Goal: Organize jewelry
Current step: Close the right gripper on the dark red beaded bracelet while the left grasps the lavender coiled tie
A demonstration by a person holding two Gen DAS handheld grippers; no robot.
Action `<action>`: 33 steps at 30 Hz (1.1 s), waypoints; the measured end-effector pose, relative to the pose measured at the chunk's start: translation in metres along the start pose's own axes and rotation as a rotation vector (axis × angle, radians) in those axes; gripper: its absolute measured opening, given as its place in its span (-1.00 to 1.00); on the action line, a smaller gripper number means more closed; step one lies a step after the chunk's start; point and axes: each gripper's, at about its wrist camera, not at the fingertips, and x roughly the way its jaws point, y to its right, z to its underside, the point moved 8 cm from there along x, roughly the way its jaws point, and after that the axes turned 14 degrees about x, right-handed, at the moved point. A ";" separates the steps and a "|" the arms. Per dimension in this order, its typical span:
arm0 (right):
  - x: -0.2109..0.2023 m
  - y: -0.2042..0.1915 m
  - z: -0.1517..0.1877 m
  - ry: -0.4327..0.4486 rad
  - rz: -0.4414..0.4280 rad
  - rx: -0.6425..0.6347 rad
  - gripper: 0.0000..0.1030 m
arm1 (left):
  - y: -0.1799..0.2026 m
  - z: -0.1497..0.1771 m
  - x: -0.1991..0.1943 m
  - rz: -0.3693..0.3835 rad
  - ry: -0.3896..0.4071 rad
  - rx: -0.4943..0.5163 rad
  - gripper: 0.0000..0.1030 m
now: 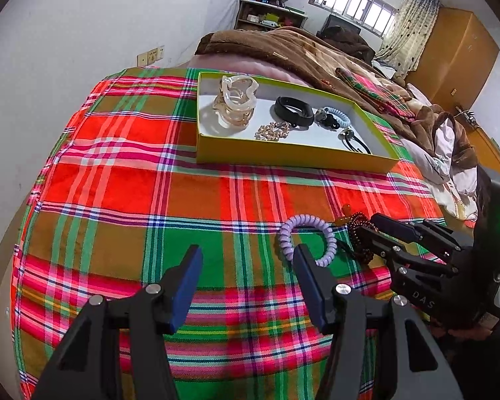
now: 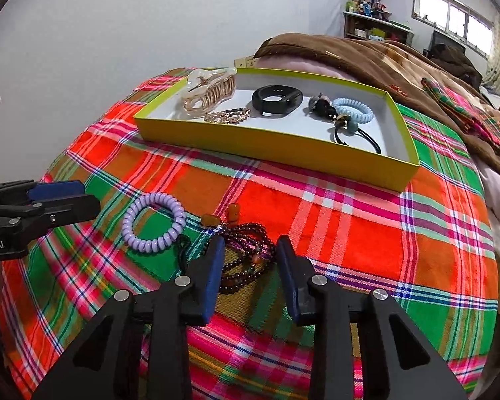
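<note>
Straddling, right gripper: its blue-padded fingers are standing moderately apart, one on each side of the beaded bracelet; whether the pads are touching the beads I cannot tell, and nothing is clamped.
Left gripper: its jaws are gaping wide and holding nothing; the tip of one finger is overlapping the lilac coil hair tie in its own view, contact unclear.
Beaded bracelet: dark red-brown beads are lying heaped in several loops on the plaid cloth, with a few orange stones at the far end.
Lilac coil hair tie: it is lying flat on the cloth just beside the bracelet, on the side toward the left gripper.
Tray: a shallow yellow-green box with a white floor is sitting farther back on the cloth, well apart from both grippers.
Tray contents: a translucent cream hair claw, a gold chain, a black band, a pale blue coil tie and a black elastic with a charm are lying inside.
</note>
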 end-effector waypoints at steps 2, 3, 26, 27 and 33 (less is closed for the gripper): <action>0.000 -0.001 0.001 -0.001 0.004 -0.012 -0.61 | 0.000 0.000 0.001 -0.001 -0.002 0.001 0.14; 0.000 -0.002 0.001 -0.002 0.002 -0.018 -0.66 | 0.001 0.000 0.002 0.000 -0.005 0.002 0.14; -0.024 0.023 -0.011 0.103 0.014 0.033 -0.88 | 0.022 -0.006 0.025 0.037 -0.061 0.043 0.14; -0.026 0.024 -0.011 0.109 0.015 0.033 -0.88 | 0.023 -0.007 0.026 0.035 -0.061 0.047 0.14; -0.035 0.028 -0.013 0.138 0.013 0.036 -0.88 | 0.026 -0.011 0.031 -0.005 -0.072 0.066 0.13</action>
